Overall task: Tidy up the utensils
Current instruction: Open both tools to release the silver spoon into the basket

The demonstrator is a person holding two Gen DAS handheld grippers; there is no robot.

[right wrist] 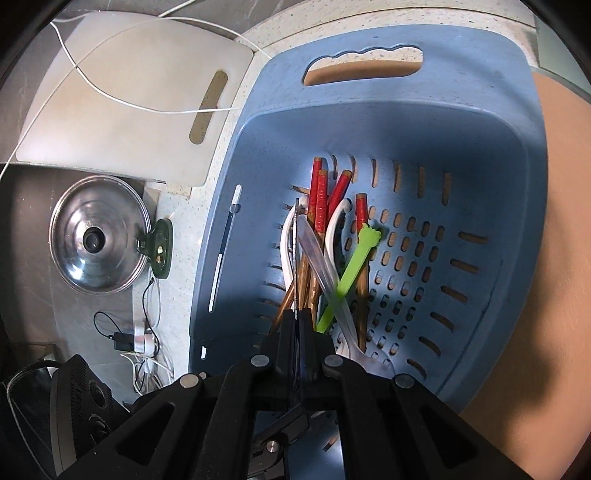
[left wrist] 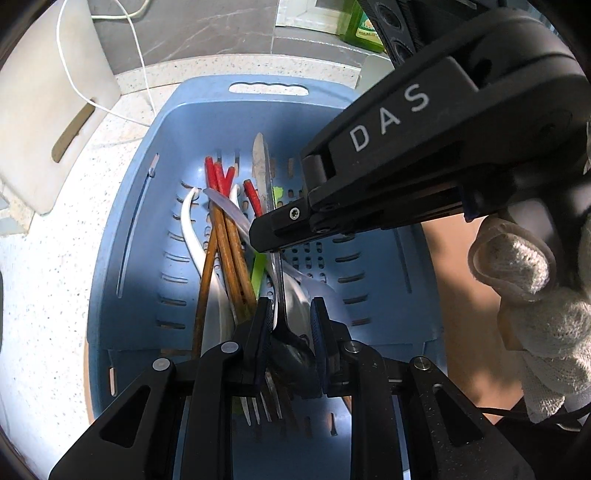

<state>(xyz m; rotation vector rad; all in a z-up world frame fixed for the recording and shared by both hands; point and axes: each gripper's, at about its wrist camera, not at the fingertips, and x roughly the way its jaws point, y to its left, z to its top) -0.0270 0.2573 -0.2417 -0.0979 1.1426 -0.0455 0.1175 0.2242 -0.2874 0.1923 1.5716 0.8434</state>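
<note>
A blue slotted basket (left wrist: 122,266) (right wrist: 480,140) holds mixed utensils: red-tipped wooden chopsticks (left wrist: 221,236) (right wrist: 321,199), white spoons (left wrist: 190,229) (right wrist: 334,236), a green pick (right wrist: 354,262), forks (left wrist: 258,406). A metal utensil (left wrist: 263,166) stands nearly upright. My right gripper (left wrist: 269,240) (right wrist: 297,321) is shut on its thin handle, seen edge-on in the right wrist view (right wrist: 295,236). My left gripper (left wrist: 291,321) is around its lower neck (left wrist: 282,317), jaws a little apart, one pad (left wrist: 266,317) touching it.
A white cutting board (left wrist: 48,110) (right wrist: 133,96) lies left of the basket on the speckled counter (left wrist: 48,277). A white cable (left wrist: 136,48) runs across it. A steel pot lid (right wrist: 98,236) and chargers with cables (right wrist: 125,339) sit at left. A green box (left wrist: 362,26) stands behind.
</note>
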